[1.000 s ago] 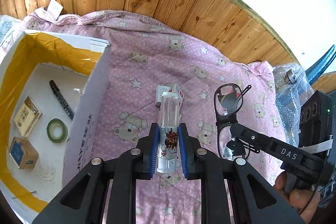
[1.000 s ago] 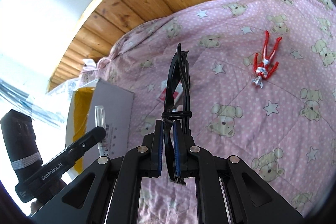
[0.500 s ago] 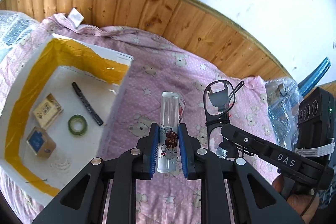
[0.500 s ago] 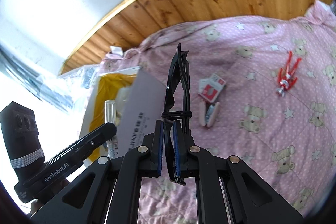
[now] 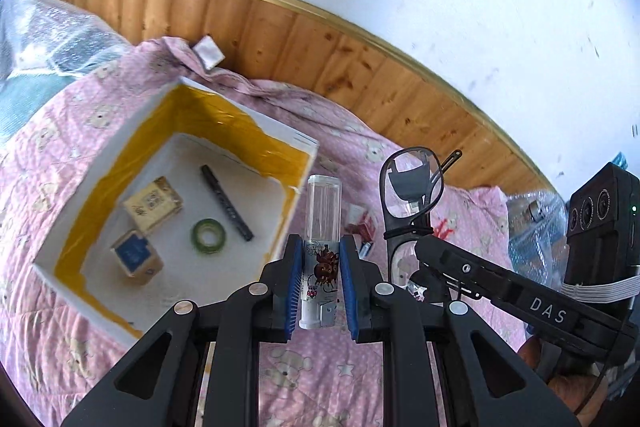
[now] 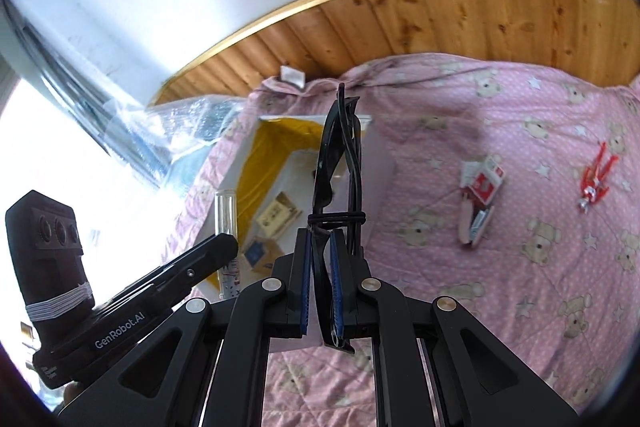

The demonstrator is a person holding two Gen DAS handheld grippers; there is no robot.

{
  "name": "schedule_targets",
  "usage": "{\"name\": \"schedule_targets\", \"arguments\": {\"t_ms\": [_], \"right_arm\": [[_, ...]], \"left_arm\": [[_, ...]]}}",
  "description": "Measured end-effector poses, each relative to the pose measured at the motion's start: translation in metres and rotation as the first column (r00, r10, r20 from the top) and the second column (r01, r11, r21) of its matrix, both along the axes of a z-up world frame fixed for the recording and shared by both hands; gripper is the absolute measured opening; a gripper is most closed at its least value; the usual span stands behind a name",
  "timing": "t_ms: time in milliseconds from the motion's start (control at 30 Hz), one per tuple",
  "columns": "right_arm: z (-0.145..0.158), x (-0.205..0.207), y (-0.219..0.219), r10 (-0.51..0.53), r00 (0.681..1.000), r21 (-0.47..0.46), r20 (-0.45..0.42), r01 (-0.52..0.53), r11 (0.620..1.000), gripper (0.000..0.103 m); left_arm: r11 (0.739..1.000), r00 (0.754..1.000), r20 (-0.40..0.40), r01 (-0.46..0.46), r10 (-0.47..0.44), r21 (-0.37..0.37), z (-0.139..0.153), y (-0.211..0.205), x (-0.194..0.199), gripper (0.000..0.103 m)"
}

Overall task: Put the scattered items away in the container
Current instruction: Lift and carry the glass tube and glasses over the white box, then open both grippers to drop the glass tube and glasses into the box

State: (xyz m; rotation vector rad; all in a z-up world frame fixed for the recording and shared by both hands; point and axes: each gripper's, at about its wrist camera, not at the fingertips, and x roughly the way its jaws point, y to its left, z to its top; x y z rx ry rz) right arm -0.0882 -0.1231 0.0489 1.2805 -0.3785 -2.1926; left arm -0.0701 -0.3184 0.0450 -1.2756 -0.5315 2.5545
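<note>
So right now the left gripper [image 5: 320,283] is clamping a clear plastic tube bottle [image 5: 323,227] between its blue pads, the bottle sticking straight out past the fingertips with a little cartoon sticker on its lower half. It's hanging in the air just beside the right wall of the white cardboard box [image 5: 298,195], the one lined with yellow tape. Sitting on the box floor are a black marker [image 5: 226,203], a green tape roll [image 5: 208,235], a tan carton [image 5: 152,203] and a blue-topped cube box [image 5: 136,259], all apart from each other.

The right gripper [image 6: 320,283] is squeezing a pair of black glasses [image 6: 340,163], folded and bound with a band, held edge-on above the pink teddy-bear quilt [image 6: 500,287]. Off to the right on the quilt are lying a red-and-white packet [image 6: 486,181], a pinkish clip-like thing [image 6: 466,223] touching it, and a small red figure [image 6: 596,183] well apart from both.
</note>
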Motion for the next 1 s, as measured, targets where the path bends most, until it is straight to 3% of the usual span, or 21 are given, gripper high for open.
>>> {"name": "schedule_targets", "arguments": {"t_ms": [500,1000], "right_arm": [[0.017,0.001,-0.074,0.14,0.99,0.015,-0.027,-0.139,0.99,0.01],[-0.001,-0.036,-0.116,0.194,0.981,0.042,-0.001,-0.194,0.98,0.01]], "left_arm": [[0.989,0.989,0.011,-0.147,0.147,0.032,-0.004,-0.068,0.02,0.02],[0.981,0.978,0.087,-0.191,0.187,0.033,-0.036,-0.082,-0.002,0.02]]}}
